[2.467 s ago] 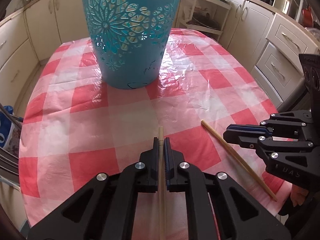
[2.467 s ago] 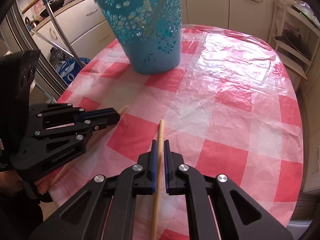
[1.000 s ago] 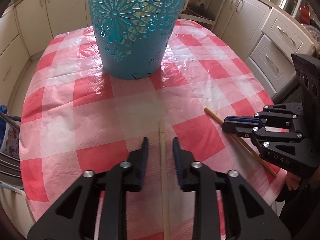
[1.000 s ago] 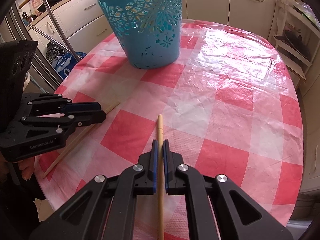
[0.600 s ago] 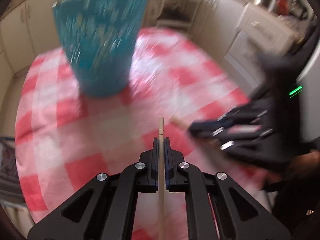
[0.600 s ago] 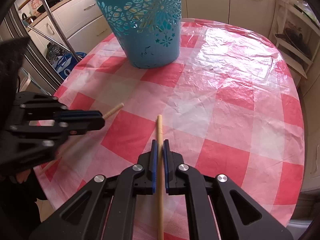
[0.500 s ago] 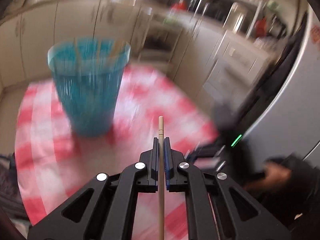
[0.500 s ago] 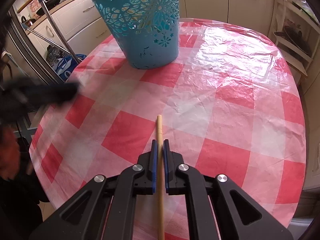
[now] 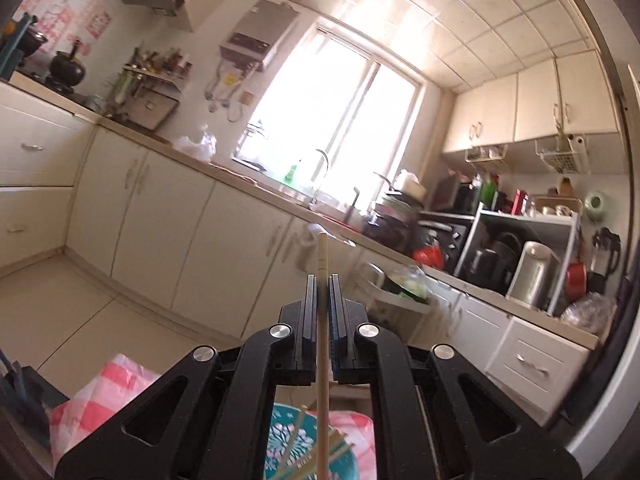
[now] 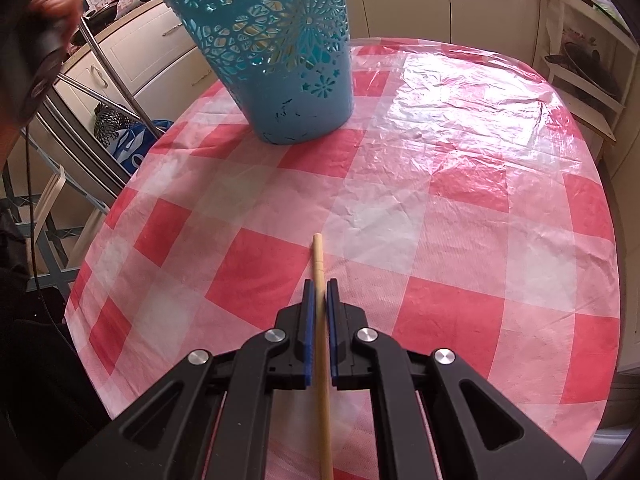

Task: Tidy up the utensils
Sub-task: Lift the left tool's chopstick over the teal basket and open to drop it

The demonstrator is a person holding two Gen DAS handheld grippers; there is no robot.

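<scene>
My left gripper is shut on a wooden chopstick and is raised high, pointing at the kitchen wall. Below it the rim of the blue cut-out basket shows, with several chopsticks inside. My right gripper is shut on another wooden chopstick low over the red-and-white checked tablecloth. The blue basket stands upright at the table's far left in the right wrist view. The left gripper's body and the hand holding it show blurred at the upper left there.
Kitchen cabinets and a worktop with a sink run behind the table. A shelf with pots and appliances is at the right. A metal chair frame stands off the table's left edge.
My left gripper opened, shut again on its chopstick, then lifted and tilted up from the table to above the basket. My right gripper has held its chopstick and barely moved.
</scene>
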